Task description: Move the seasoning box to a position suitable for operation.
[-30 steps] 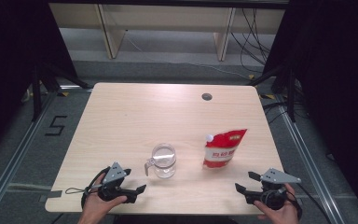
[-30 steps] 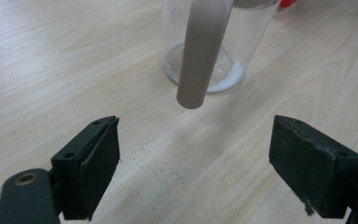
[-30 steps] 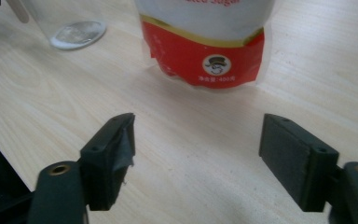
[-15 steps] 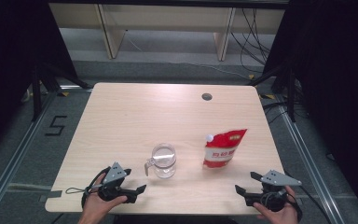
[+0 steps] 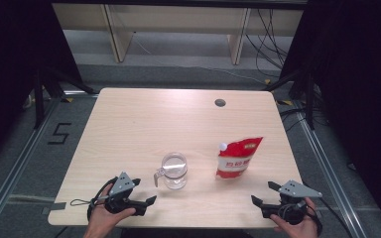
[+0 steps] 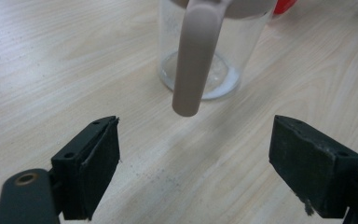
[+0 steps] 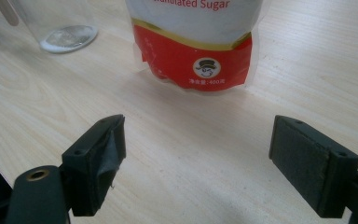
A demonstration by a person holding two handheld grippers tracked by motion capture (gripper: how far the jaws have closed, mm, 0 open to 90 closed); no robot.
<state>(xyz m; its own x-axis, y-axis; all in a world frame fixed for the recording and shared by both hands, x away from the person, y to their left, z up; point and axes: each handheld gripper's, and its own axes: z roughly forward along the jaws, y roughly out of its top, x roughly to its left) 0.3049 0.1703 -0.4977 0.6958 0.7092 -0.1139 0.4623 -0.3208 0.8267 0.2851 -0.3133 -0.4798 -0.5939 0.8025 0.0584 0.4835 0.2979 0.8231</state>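
A clear measuring cup (image 5: 173, 171) with a grey handle stands at the table's front middle. A red and white sugar pouch (image 5: 238, 158) stands to its right. My left gripper (image 5: 146, 192) rests near the front edge, left of the cup and open. In the left gripper view its jaws (image 6: 193, 163) point at the cup's handle (image 6: 193, 60), apart from it. My right gripper (image 5: 261, 192) lies at the front right. Its jaws (image 7: 198, 163) have just been opening and stand wide, with nothing between them, facing the pouch (image 7: 196, 51). The cup (image 7: 58, 23) is off to the left.
The light wooden table (image 5: 154, 119) has a round cable hole (image 5: 220, 103) at the back right. Wooden shelving (image 5: 178, 20) stands beyond it, with dark curtains on both sides. A floor mark "5" (image 5: 59, 133) lies to the left.
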